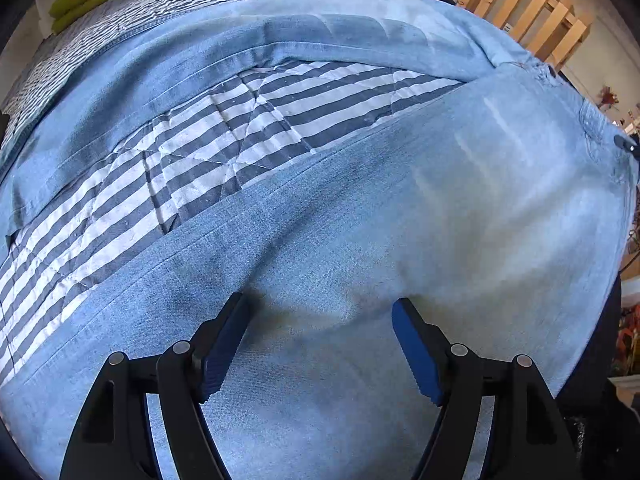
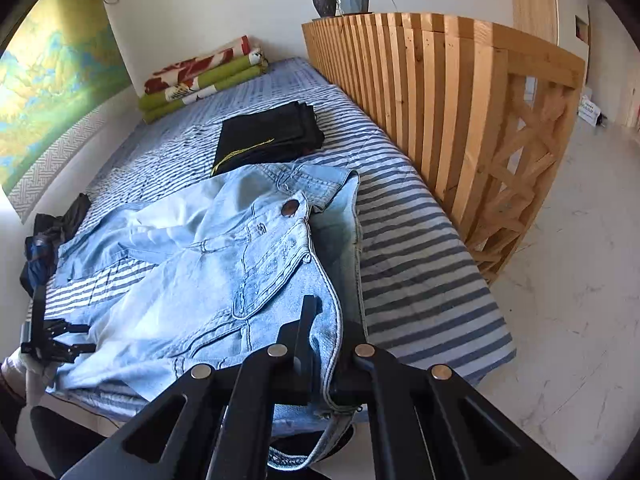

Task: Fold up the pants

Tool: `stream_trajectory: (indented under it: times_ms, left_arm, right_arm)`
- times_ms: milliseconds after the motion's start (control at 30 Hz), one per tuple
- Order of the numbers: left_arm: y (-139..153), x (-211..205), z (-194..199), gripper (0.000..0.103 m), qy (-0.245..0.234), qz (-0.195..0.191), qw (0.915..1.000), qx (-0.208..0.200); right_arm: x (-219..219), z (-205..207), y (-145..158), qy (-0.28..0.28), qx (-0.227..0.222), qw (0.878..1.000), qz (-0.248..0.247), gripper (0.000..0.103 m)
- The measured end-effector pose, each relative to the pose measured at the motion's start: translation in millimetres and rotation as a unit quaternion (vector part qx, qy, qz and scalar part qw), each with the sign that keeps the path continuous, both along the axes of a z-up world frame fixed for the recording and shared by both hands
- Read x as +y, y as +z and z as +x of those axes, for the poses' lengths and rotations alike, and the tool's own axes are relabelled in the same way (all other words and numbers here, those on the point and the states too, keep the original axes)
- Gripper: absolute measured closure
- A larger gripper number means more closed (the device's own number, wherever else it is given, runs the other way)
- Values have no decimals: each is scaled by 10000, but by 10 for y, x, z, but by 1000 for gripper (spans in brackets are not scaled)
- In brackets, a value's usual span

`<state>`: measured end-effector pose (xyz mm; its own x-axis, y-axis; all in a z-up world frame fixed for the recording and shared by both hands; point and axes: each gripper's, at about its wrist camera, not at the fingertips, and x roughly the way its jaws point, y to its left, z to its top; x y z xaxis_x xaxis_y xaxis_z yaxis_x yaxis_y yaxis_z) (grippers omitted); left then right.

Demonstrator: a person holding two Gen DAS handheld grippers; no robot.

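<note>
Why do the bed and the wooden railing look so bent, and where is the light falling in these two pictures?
Left wrist view: fisheye lens bows the jeans and striped bedcover; the open left gripper casts dark shadows on the denim. Right wrist view: the wooden railing curves, daylight brightens the floor, corners go black.

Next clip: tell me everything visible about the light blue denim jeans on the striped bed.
The light blue denim jeans are faded, with pale worn streaks, stitched seams, belt loops and a brown metal waist button. They lie front up and unfolded on the blue-and-white striped quilt, waistband open, the two legs spread apart with quilt showing between them. The right gripper is shut on the waist edge at the near bed edge. The left gripper hangs open over the near leg, its pads not closed on the fabric.
</note>
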<state>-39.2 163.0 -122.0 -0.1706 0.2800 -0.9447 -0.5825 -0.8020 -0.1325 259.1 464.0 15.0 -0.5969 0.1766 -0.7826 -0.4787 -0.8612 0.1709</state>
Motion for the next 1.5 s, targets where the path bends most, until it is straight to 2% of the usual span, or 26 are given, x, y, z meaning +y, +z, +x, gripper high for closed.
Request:
stream_trajectory:
  times_ms: [67, 133, 167, 233, 333, 433, 533, 633, 700, 767, 867, 933, 967, 1067, 1100, 1200, 1267, 1367, 1400, 1467, 1500]
  left_arm:
    - [-2, 19, 23, 26, -87, -118, 9999, 25]
    - [2, 39, 75, 26, -145, -208, 9997, 10]
    - [8, 38, 80, 26, -156, -232, 9996, -13]
    - [22, 32, 88, 26, -173, -269, 9995, -64]
    - [43, 49, 119, 26, -234, -348, 9991, -70]
    - [47, 69, 154, 26, -229, -393, 9989, -79]
    - [75, 84, 141, 26, -218, -381, 9990, -115]
    - [188, 171, 2, 26, -216, -268, 9993, -157]
    - [254, 183, -62, 26, -256, -281, 9992, -125]
    - [290, 215, -101, 26, -310, -284, 9990, -117]
    - [297, 210, -173, 26, -384, -281, 9988, -101]
    - [304, 227, -190, 26, -430, -250, 9987, -92]
    - [313, 252, -218, 26, -450, -245, 9987, -71]
    - [370, 338, -175, 26, -475, -182, 9987, -35]
    - [346, 493, -223, 26, -473, -142, 9988, -36]
    - [363, 496, -283, 26, -592, -60, 9982, 21]
    - [389, 529, -317, 26, -649, -68, 9979, 64]
    - [363, 624, -375, 26, -670, -51, 9977, 48]
    - [369, 665, -393, 26, -692, -23, 9976, 42]
    - [396, 724, -413, 26, -742, 40, 9972, 71]
    - [408, 739, -410, 26, -759, 77, 9971, 73]
  right_arm:
    - [-18, 36, -272, -29, -472, 9988, 103, 98]
    - [-10, -27, -535, -67, -1063, 9943, -27, 94]
    - [8, -49, -587, -155, -1224, 9923, -120, 92]
    - [79, -79, -505, -264, -1091, 9934, -233, 89]
    - [205, -178, -182, -349, -560, 9974, -293, 84]
    - [308, -407, 30, -452, -368, 9980, -230, 76]
    - [561, -784, -21, -659, -221, 9957, -616, 69]
    - [787, -1218, -335, -690, -350, 9918, -1015, 67]
    - [866, -1458, -612, -750, -582, 9897, -1071, 67]
    - [925, -1614, -896, -760, -754, 9840, -1424, 66]
    - [927, -1689, -1118, -727, -653, 9757, -1961, 66]
    - [843, -1700, -1102, -580, -491, 9777, -1957, 80]
    - [782, -1707, -1068, -533, -481, 9805, -1829, 93]
    - [624, -1700, -852, -411, -452, 9896, -1306, 101]
    - [603, -1659, -732, -503, -411, 9925, -1031, 101]
    - [738, -1407, -411, -880, -142, 9944, -573, 102]
    - [859, -1318, -414, -939, -65, 9934, -651, 102]
    - [845, -1465, -722, -463, -738, 9902, -1088, 99]
    - [862, -1483, -788, -469, -868, 9873, -1244, 98]
    - [903, -1487, -775, -568, -714, 9880, -1244, 92]
    - [934, -1495, -743, -616, -607, 9890, -1201, 85]
